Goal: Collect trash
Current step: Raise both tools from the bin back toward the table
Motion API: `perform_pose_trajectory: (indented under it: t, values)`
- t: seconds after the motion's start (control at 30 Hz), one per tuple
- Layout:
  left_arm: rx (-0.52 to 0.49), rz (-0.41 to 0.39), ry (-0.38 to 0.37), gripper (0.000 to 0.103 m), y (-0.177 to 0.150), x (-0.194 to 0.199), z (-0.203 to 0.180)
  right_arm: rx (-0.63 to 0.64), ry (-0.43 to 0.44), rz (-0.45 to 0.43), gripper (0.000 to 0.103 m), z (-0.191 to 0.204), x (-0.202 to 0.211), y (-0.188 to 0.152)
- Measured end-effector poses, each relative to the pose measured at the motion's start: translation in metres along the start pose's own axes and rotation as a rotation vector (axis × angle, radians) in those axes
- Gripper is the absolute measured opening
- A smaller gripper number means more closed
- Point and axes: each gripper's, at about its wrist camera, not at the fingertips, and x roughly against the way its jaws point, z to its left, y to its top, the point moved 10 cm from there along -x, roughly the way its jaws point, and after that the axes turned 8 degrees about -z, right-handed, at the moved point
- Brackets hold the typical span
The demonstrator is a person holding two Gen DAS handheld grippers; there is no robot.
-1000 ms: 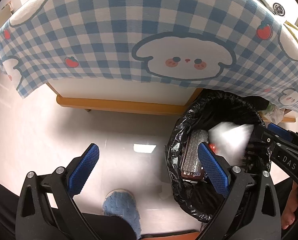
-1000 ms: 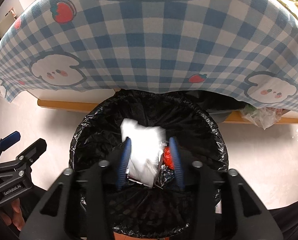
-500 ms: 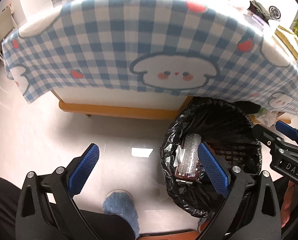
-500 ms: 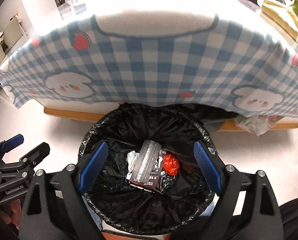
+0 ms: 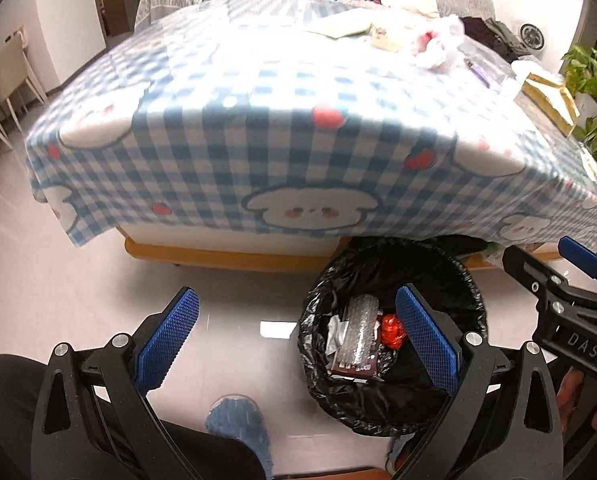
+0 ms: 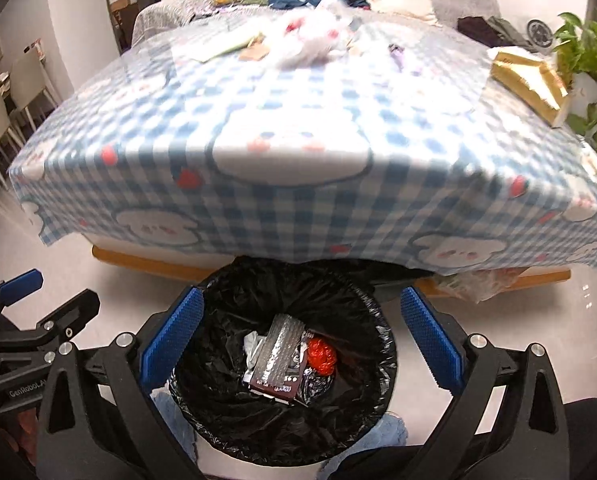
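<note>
A bin lined with a black bag [image 6: 226, 400] stands on the floor by the table's near edge. In it lie bubble wrap [image 6: 278, 356], a red crumpled wrapper [image 6: 320, 354] and white paper [image 6: 253, 345]. My right gripper [image 6: 302, 300] hangs above the bin, its jaws opening wide, with nothing between them. My left gripper [image 5: 296, 308] is open and empty, above the floor just left of the bin [image 5: 318, 384]. On the checked tablecloth [image 5: 258, 92], a crumpled clear plastic bag [image 5: 434, 48] and papers [image 5: 338, 26] lie at the far side.
A gold box [image 6: 526, 80] sits on the table's right edge beside a green plant [image 6: 586, 60]. Pale chairs [image 5: 6, 84] stand at the left. A person's blue slipper [image 5: 238, 420] is on the floor near the bin. A sofa with clothes is behind the table.
The right gripper's jaws opened and the white piece it held dropped into the bin. Both grippers rose, and the tabletop came into view.
</note>
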Motion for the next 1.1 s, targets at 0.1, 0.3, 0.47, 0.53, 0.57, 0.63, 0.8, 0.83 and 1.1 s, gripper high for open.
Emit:
perform_pose_trajectory:
  t: [0.1, 0.3, 0.47, 0.53, 0.57, 0.63, 0.8, 0.83, 1.1]
  values:
    - [-0.001, -0.008, -0.009, 0.097, 0.007, 0.009, -0.002, -0.014, -0.005, -0.011, 0.095, -0.003, 0.013, 0.011]
    - [0.008, -0.018, -0.010, 0.097, 0.022, 0.019, -0.001, -0.004, -0.007, -0.063, 0.095, 0.001, 0.039, 0.041]
    - [0.013, -0.038, -0.008, 0.097, 0.039, 0.029, 0.000, -0.008, -0.013, -0.100, 0.095, -0.001, 0.052, 0.061]
    - [0.011, -0.047, -0.009, 0.097, 0.047, 0.033, -0.001, -0.007, -0.014, -0.110, 0.095, -0.004, 0.054, 0.070]
    - [0.009, -0.053, -0.010, 0.097, 0.051, 0.036, -0.002, -0.008, -0.016, -0.113, 0.095, -0.004, 0.055, 0.073]
    - [0.009, -0.062, -0.010, 0.097, 0.060, 0.040, -0.002, -0.015, -0.014, -0.120, 0.095, -0.007, 0.057, 0.082]
    - [0.003, -0.087, -0.010, 0.097, 0.082, 0.050, -0.004, -0.015, -0.016, -0.139, 0.095, -0.010, 0.063, 0.101]
    - [0.002, -0.092, -0.010, 0.097, 0.087, 0.051, -0.005, -0.016, -0.017, -0.143, 0.095, -0.011, 0.064, 0.105]
    - [0.002, -0.097, -0.015, 0.097, 0.116, 0.048, -0.006, -0.024, -0.016, -0.144, 0.095, -0.018, 0.059, 0.131]
